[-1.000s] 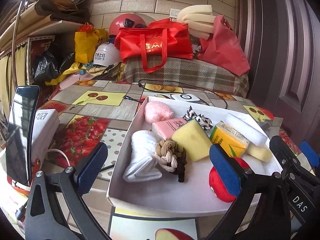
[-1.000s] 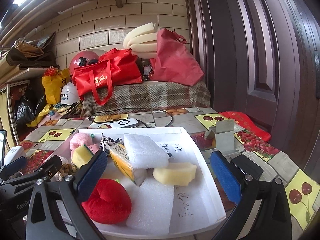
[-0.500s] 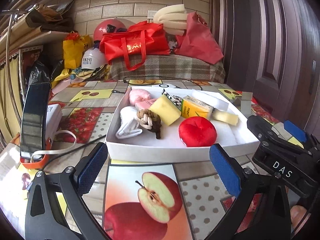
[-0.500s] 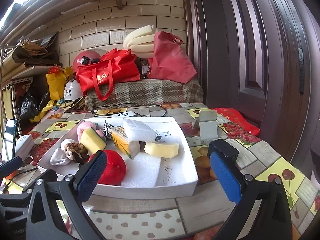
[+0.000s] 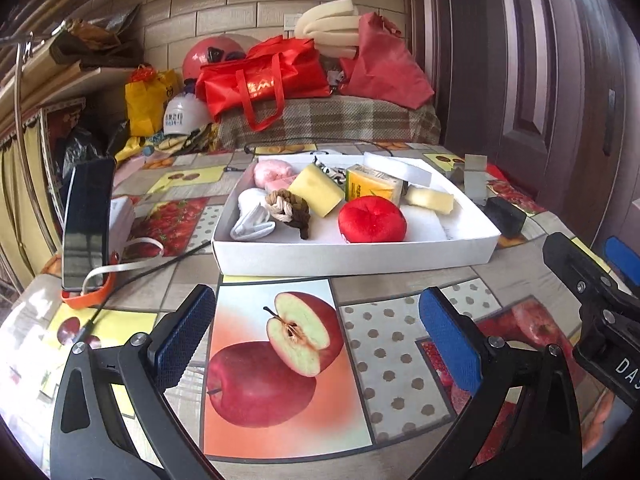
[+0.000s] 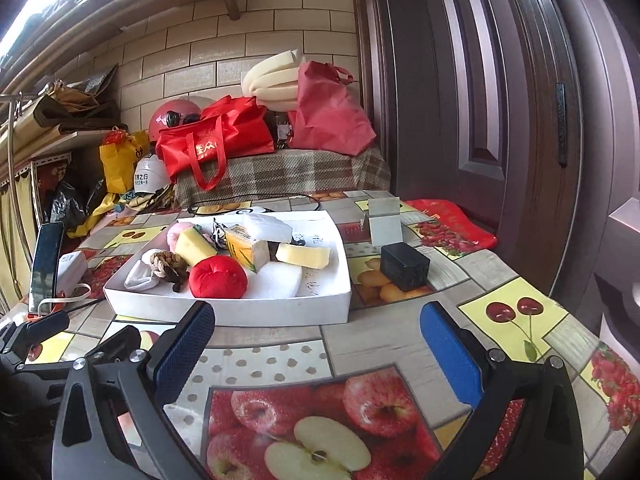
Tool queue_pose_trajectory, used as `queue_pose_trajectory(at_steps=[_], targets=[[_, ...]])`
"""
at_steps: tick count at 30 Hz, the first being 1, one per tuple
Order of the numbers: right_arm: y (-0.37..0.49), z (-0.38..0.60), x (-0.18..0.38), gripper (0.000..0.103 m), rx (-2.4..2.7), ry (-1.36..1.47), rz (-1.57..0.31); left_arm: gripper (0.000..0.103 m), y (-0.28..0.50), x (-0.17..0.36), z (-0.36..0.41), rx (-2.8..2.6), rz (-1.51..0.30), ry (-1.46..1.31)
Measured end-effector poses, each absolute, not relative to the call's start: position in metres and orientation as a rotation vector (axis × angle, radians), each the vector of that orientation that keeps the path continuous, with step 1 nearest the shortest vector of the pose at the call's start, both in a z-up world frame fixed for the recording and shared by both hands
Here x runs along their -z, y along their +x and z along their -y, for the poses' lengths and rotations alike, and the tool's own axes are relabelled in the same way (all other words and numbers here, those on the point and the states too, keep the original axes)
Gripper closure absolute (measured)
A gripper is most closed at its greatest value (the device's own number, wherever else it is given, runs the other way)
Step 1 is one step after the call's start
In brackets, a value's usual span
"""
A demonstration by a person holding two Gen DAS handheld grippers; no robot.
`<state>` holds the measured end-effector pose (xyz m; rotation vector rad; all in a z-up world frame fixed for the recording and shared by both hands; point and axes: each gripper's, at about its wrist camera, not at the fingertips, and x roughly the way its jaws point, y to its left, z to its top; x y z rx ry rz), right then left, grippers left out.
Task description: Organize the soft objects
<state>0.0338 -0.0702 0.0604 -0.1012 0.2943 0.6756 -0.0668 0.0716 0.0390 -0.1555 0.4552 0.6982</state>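
A white shallow box (image 5: 352, 256) (image 6: 240, 310) sits on the fruit-print table. It holds several soft things: a red plush cushion (image 5: 372, 219) (image 6: 218, 277), a yellow sponge (image 5: 316, 194), a knotted rope toy (image 5: 286, 207), a white rolled sock (image 5: 252, 218), a pink puff (image 5: 270, 170), white foam blocks (image 6: 268, 228) and a pale yellow sponge (image 6: 303, 255). My left gripper (image 5: 318, 332) is open and empty, in front of the box. My right gripper (image 6: 318, 342) is open and empty, also in front of the box.
A phone on an orange stand (image 5: 86, 224) and a white device stand left of the box. A black block (image 6: 405, 266) and a grey stand (image 6: 384, 224) lie right of it. Red bags (image 5: 260, 76) sit on a plaid bench behind. A door is at right.
Both grippers have pulled back from over the box toward the table's near edge. The box and its contents lie farther away. Both stay open and empty.
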Motion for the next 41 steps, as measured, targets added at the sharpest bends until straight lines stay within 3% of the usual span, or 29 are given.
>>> queue_pose_trajectory(at_steps=[4,9,16,41], targets=[[0.024,0.084,-0.062,0.0,-0.685,-0.073,-0.294,0.0,-0.075,-0.046,-0.054,-0.706,-0.408,-0.102],[0.004,0.116,-0.07,0.0,-0.61,0.043,-0.174,0.0,-0.069,-0.041,-0.058,-0.667,-0.483,-0.146],[0.026,0.118,-0.062,0.0,-0.58,0.068,-0.314,0.0,-0.061,-0.039,-0.046,-0.772,-0.517,-0.039],[0.015,0.12,-0.062,0.0,-0.573,0.062,-0.283,0.0,-0.059,-0.036,-0.047,-0.697,-0.567,-0.08]])
